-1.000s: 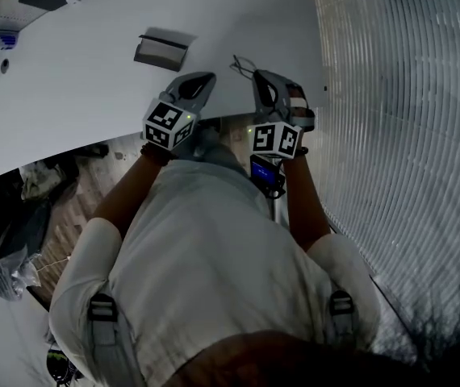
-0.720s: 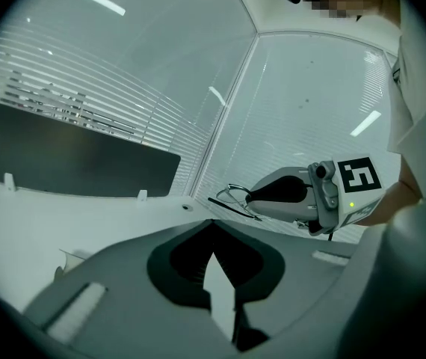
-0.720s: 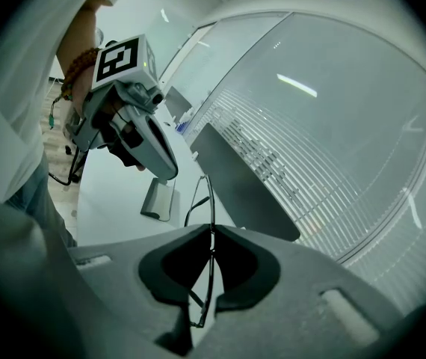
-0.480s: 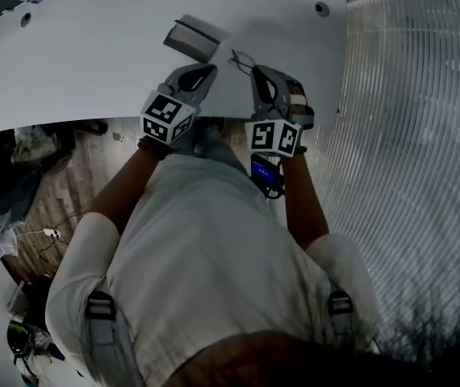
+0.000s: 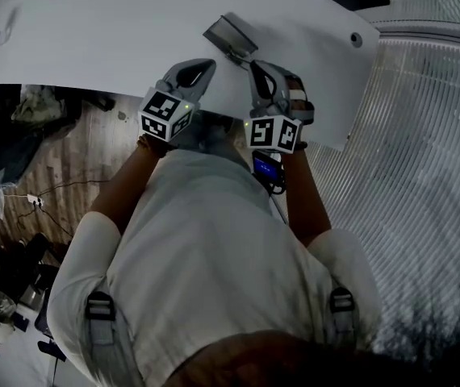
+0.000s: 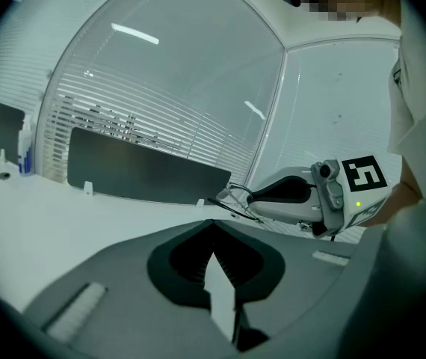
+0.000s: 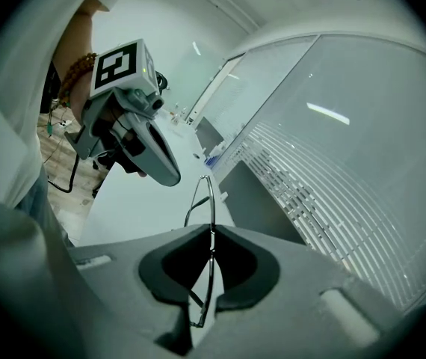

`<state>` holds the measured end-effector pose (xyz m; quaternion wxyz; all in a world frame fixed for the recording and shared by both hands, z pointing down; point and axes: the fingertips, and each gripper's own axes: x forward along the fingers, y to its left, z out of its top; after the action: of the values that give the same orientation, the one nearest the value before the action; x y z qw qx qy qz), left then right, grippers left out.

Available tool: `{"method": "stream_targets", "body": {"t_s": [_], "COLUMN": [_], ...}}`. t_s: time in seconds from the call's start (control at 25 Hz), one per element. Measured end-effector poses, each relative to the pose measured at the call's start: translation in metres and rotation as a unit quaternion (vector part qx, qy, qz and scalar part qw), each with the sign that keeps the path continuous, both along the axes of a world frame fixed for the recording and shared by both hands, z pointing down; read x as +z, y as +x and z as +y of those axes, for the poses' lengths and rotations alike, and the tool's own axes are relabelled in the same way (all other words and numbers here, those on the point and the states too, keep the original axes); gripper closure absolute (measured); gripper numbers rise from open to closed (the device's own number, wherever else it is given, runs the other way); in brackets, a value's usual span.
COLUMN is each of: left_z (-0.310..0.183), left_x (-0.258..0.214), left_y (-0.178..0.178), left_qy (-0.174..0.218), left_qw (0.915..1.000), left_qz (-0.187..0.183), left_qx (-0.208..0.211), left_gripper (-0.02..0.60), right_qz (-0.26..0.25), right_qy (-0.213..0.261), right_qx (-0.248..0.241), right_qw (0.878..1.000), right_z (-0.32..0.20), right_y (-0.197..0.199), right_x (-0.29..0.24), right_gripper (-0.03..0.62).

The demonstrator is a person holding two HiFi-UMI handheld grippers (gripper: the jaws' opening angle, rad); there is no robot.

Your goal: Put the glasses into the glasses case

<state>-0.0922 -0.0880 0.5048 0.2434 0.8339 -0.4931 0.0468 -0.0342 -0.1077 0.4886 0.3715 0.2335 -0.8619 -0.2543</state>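
Wire-thin glasses (image 7: 212, 200) nipped in R tool (image 7: 211, 232); boxy grey case (image 5: 230, 34).

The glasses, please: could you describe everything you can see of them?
The glasses are a thin, dark, wire-framed pair, metal by the look. The right gripper is shut on the frame, which stands edge-on between its jaws, with a rim and a temple reaching out past the tips. They are held over the white table and touch nothing else that shows. The lenses cannot be made out.
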Motion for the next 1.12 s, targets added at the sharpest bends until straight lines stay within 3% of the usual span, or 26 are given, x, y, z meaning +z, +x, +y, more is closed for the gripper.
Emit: {"method": "stream_targets", "body": {"t_s": [0.24, 0.52, 1.12], "left_z": [0.007, 0.001, -0.066], "left_x": [0.007, 0.012, 0.074], "left_y": [-0.025, -0.025, -0.028], "left_qy": [-0.006, -0.007, -0.037], "left_qw": [0.9997, 0.9999, 0.9991], "left_qz": [-0.002, -0.006, -0.019], "left_qx": [-0.024, -0.013, 0.004], "left_gripper": [0.58, 0.58, 0.58], "right_qz": [0.004, 0.001, 0.014], "right_qy": [-0.006, -0.017, -0.064], "right_qx": [-0.015, 0.0, 0.033], "right_qw": [1.0, 1.0, 0.997], "right_z": [0.005, 0.002, -0.06], "right_y": [-0.021, -0.021, -0.034], "right_x": [0.006, 0.012, 0.091], "right_gripper": [0.577, 0.577, 0.577]}}
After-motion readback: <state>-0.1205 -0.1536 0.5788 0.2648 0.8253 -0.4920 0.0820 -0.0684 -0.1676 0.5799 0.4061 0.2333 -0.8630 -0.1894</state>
